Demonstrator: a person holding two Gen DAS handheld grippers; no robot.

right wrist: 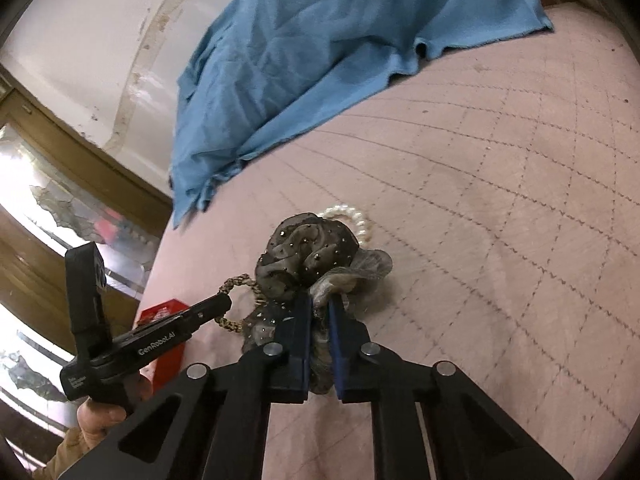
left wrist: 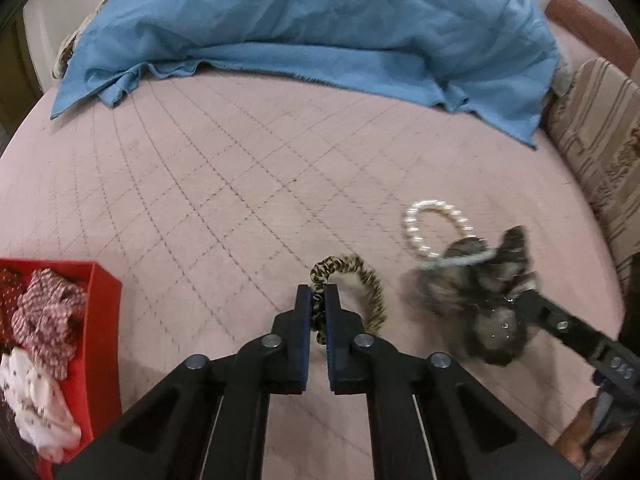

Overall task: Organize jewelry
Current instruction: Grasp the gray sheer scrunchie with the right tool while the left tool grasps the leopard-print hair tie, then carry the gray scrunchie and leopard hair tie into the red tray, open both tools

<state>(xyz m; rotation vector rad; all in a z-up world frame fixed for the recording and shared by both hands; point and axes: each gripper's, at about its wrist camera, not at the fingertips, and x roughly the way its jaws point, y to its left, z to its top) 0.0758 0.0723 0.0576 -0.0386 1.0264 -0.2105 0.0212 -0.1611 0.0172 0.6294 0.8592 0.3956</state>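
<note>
My left gripper (left wrist: 319, 294) is shut on a leopard-print scrunchie (left wrist: 368, 280) that lies on the pink quilted surface (left wrist: 240, 184). To its right, my right gripper (left wrist: 520, 292) is shut on a grey sheer scrunchie (left wrist: 472, 292) dotted with sequins, blurred in this view. The right wrist view shows that right gripper (right wrist: 320, 304) pinching the grey scrunchie (right wrist: 312, 252), with the left gripper (right wrist: 224, 304) and leopard scrunchie (right wrist: 236, 280) just left of it. A pearl bracelet (left wrist: 428, 205) lies behind the grey scrunchie, partly hidden by it. A red box (left wrist: 106, 320) sits at the left.
The red box holds a red-and-white patterned scrunchie (left wrist: 48, 312) and a white one (left wrist: 36, 396). A crumpled blue cloth (left wrist: 320, 20) covers the far side of the surface. A striped cushion (left wrist: 600, 120) borders the right edge.
</note>
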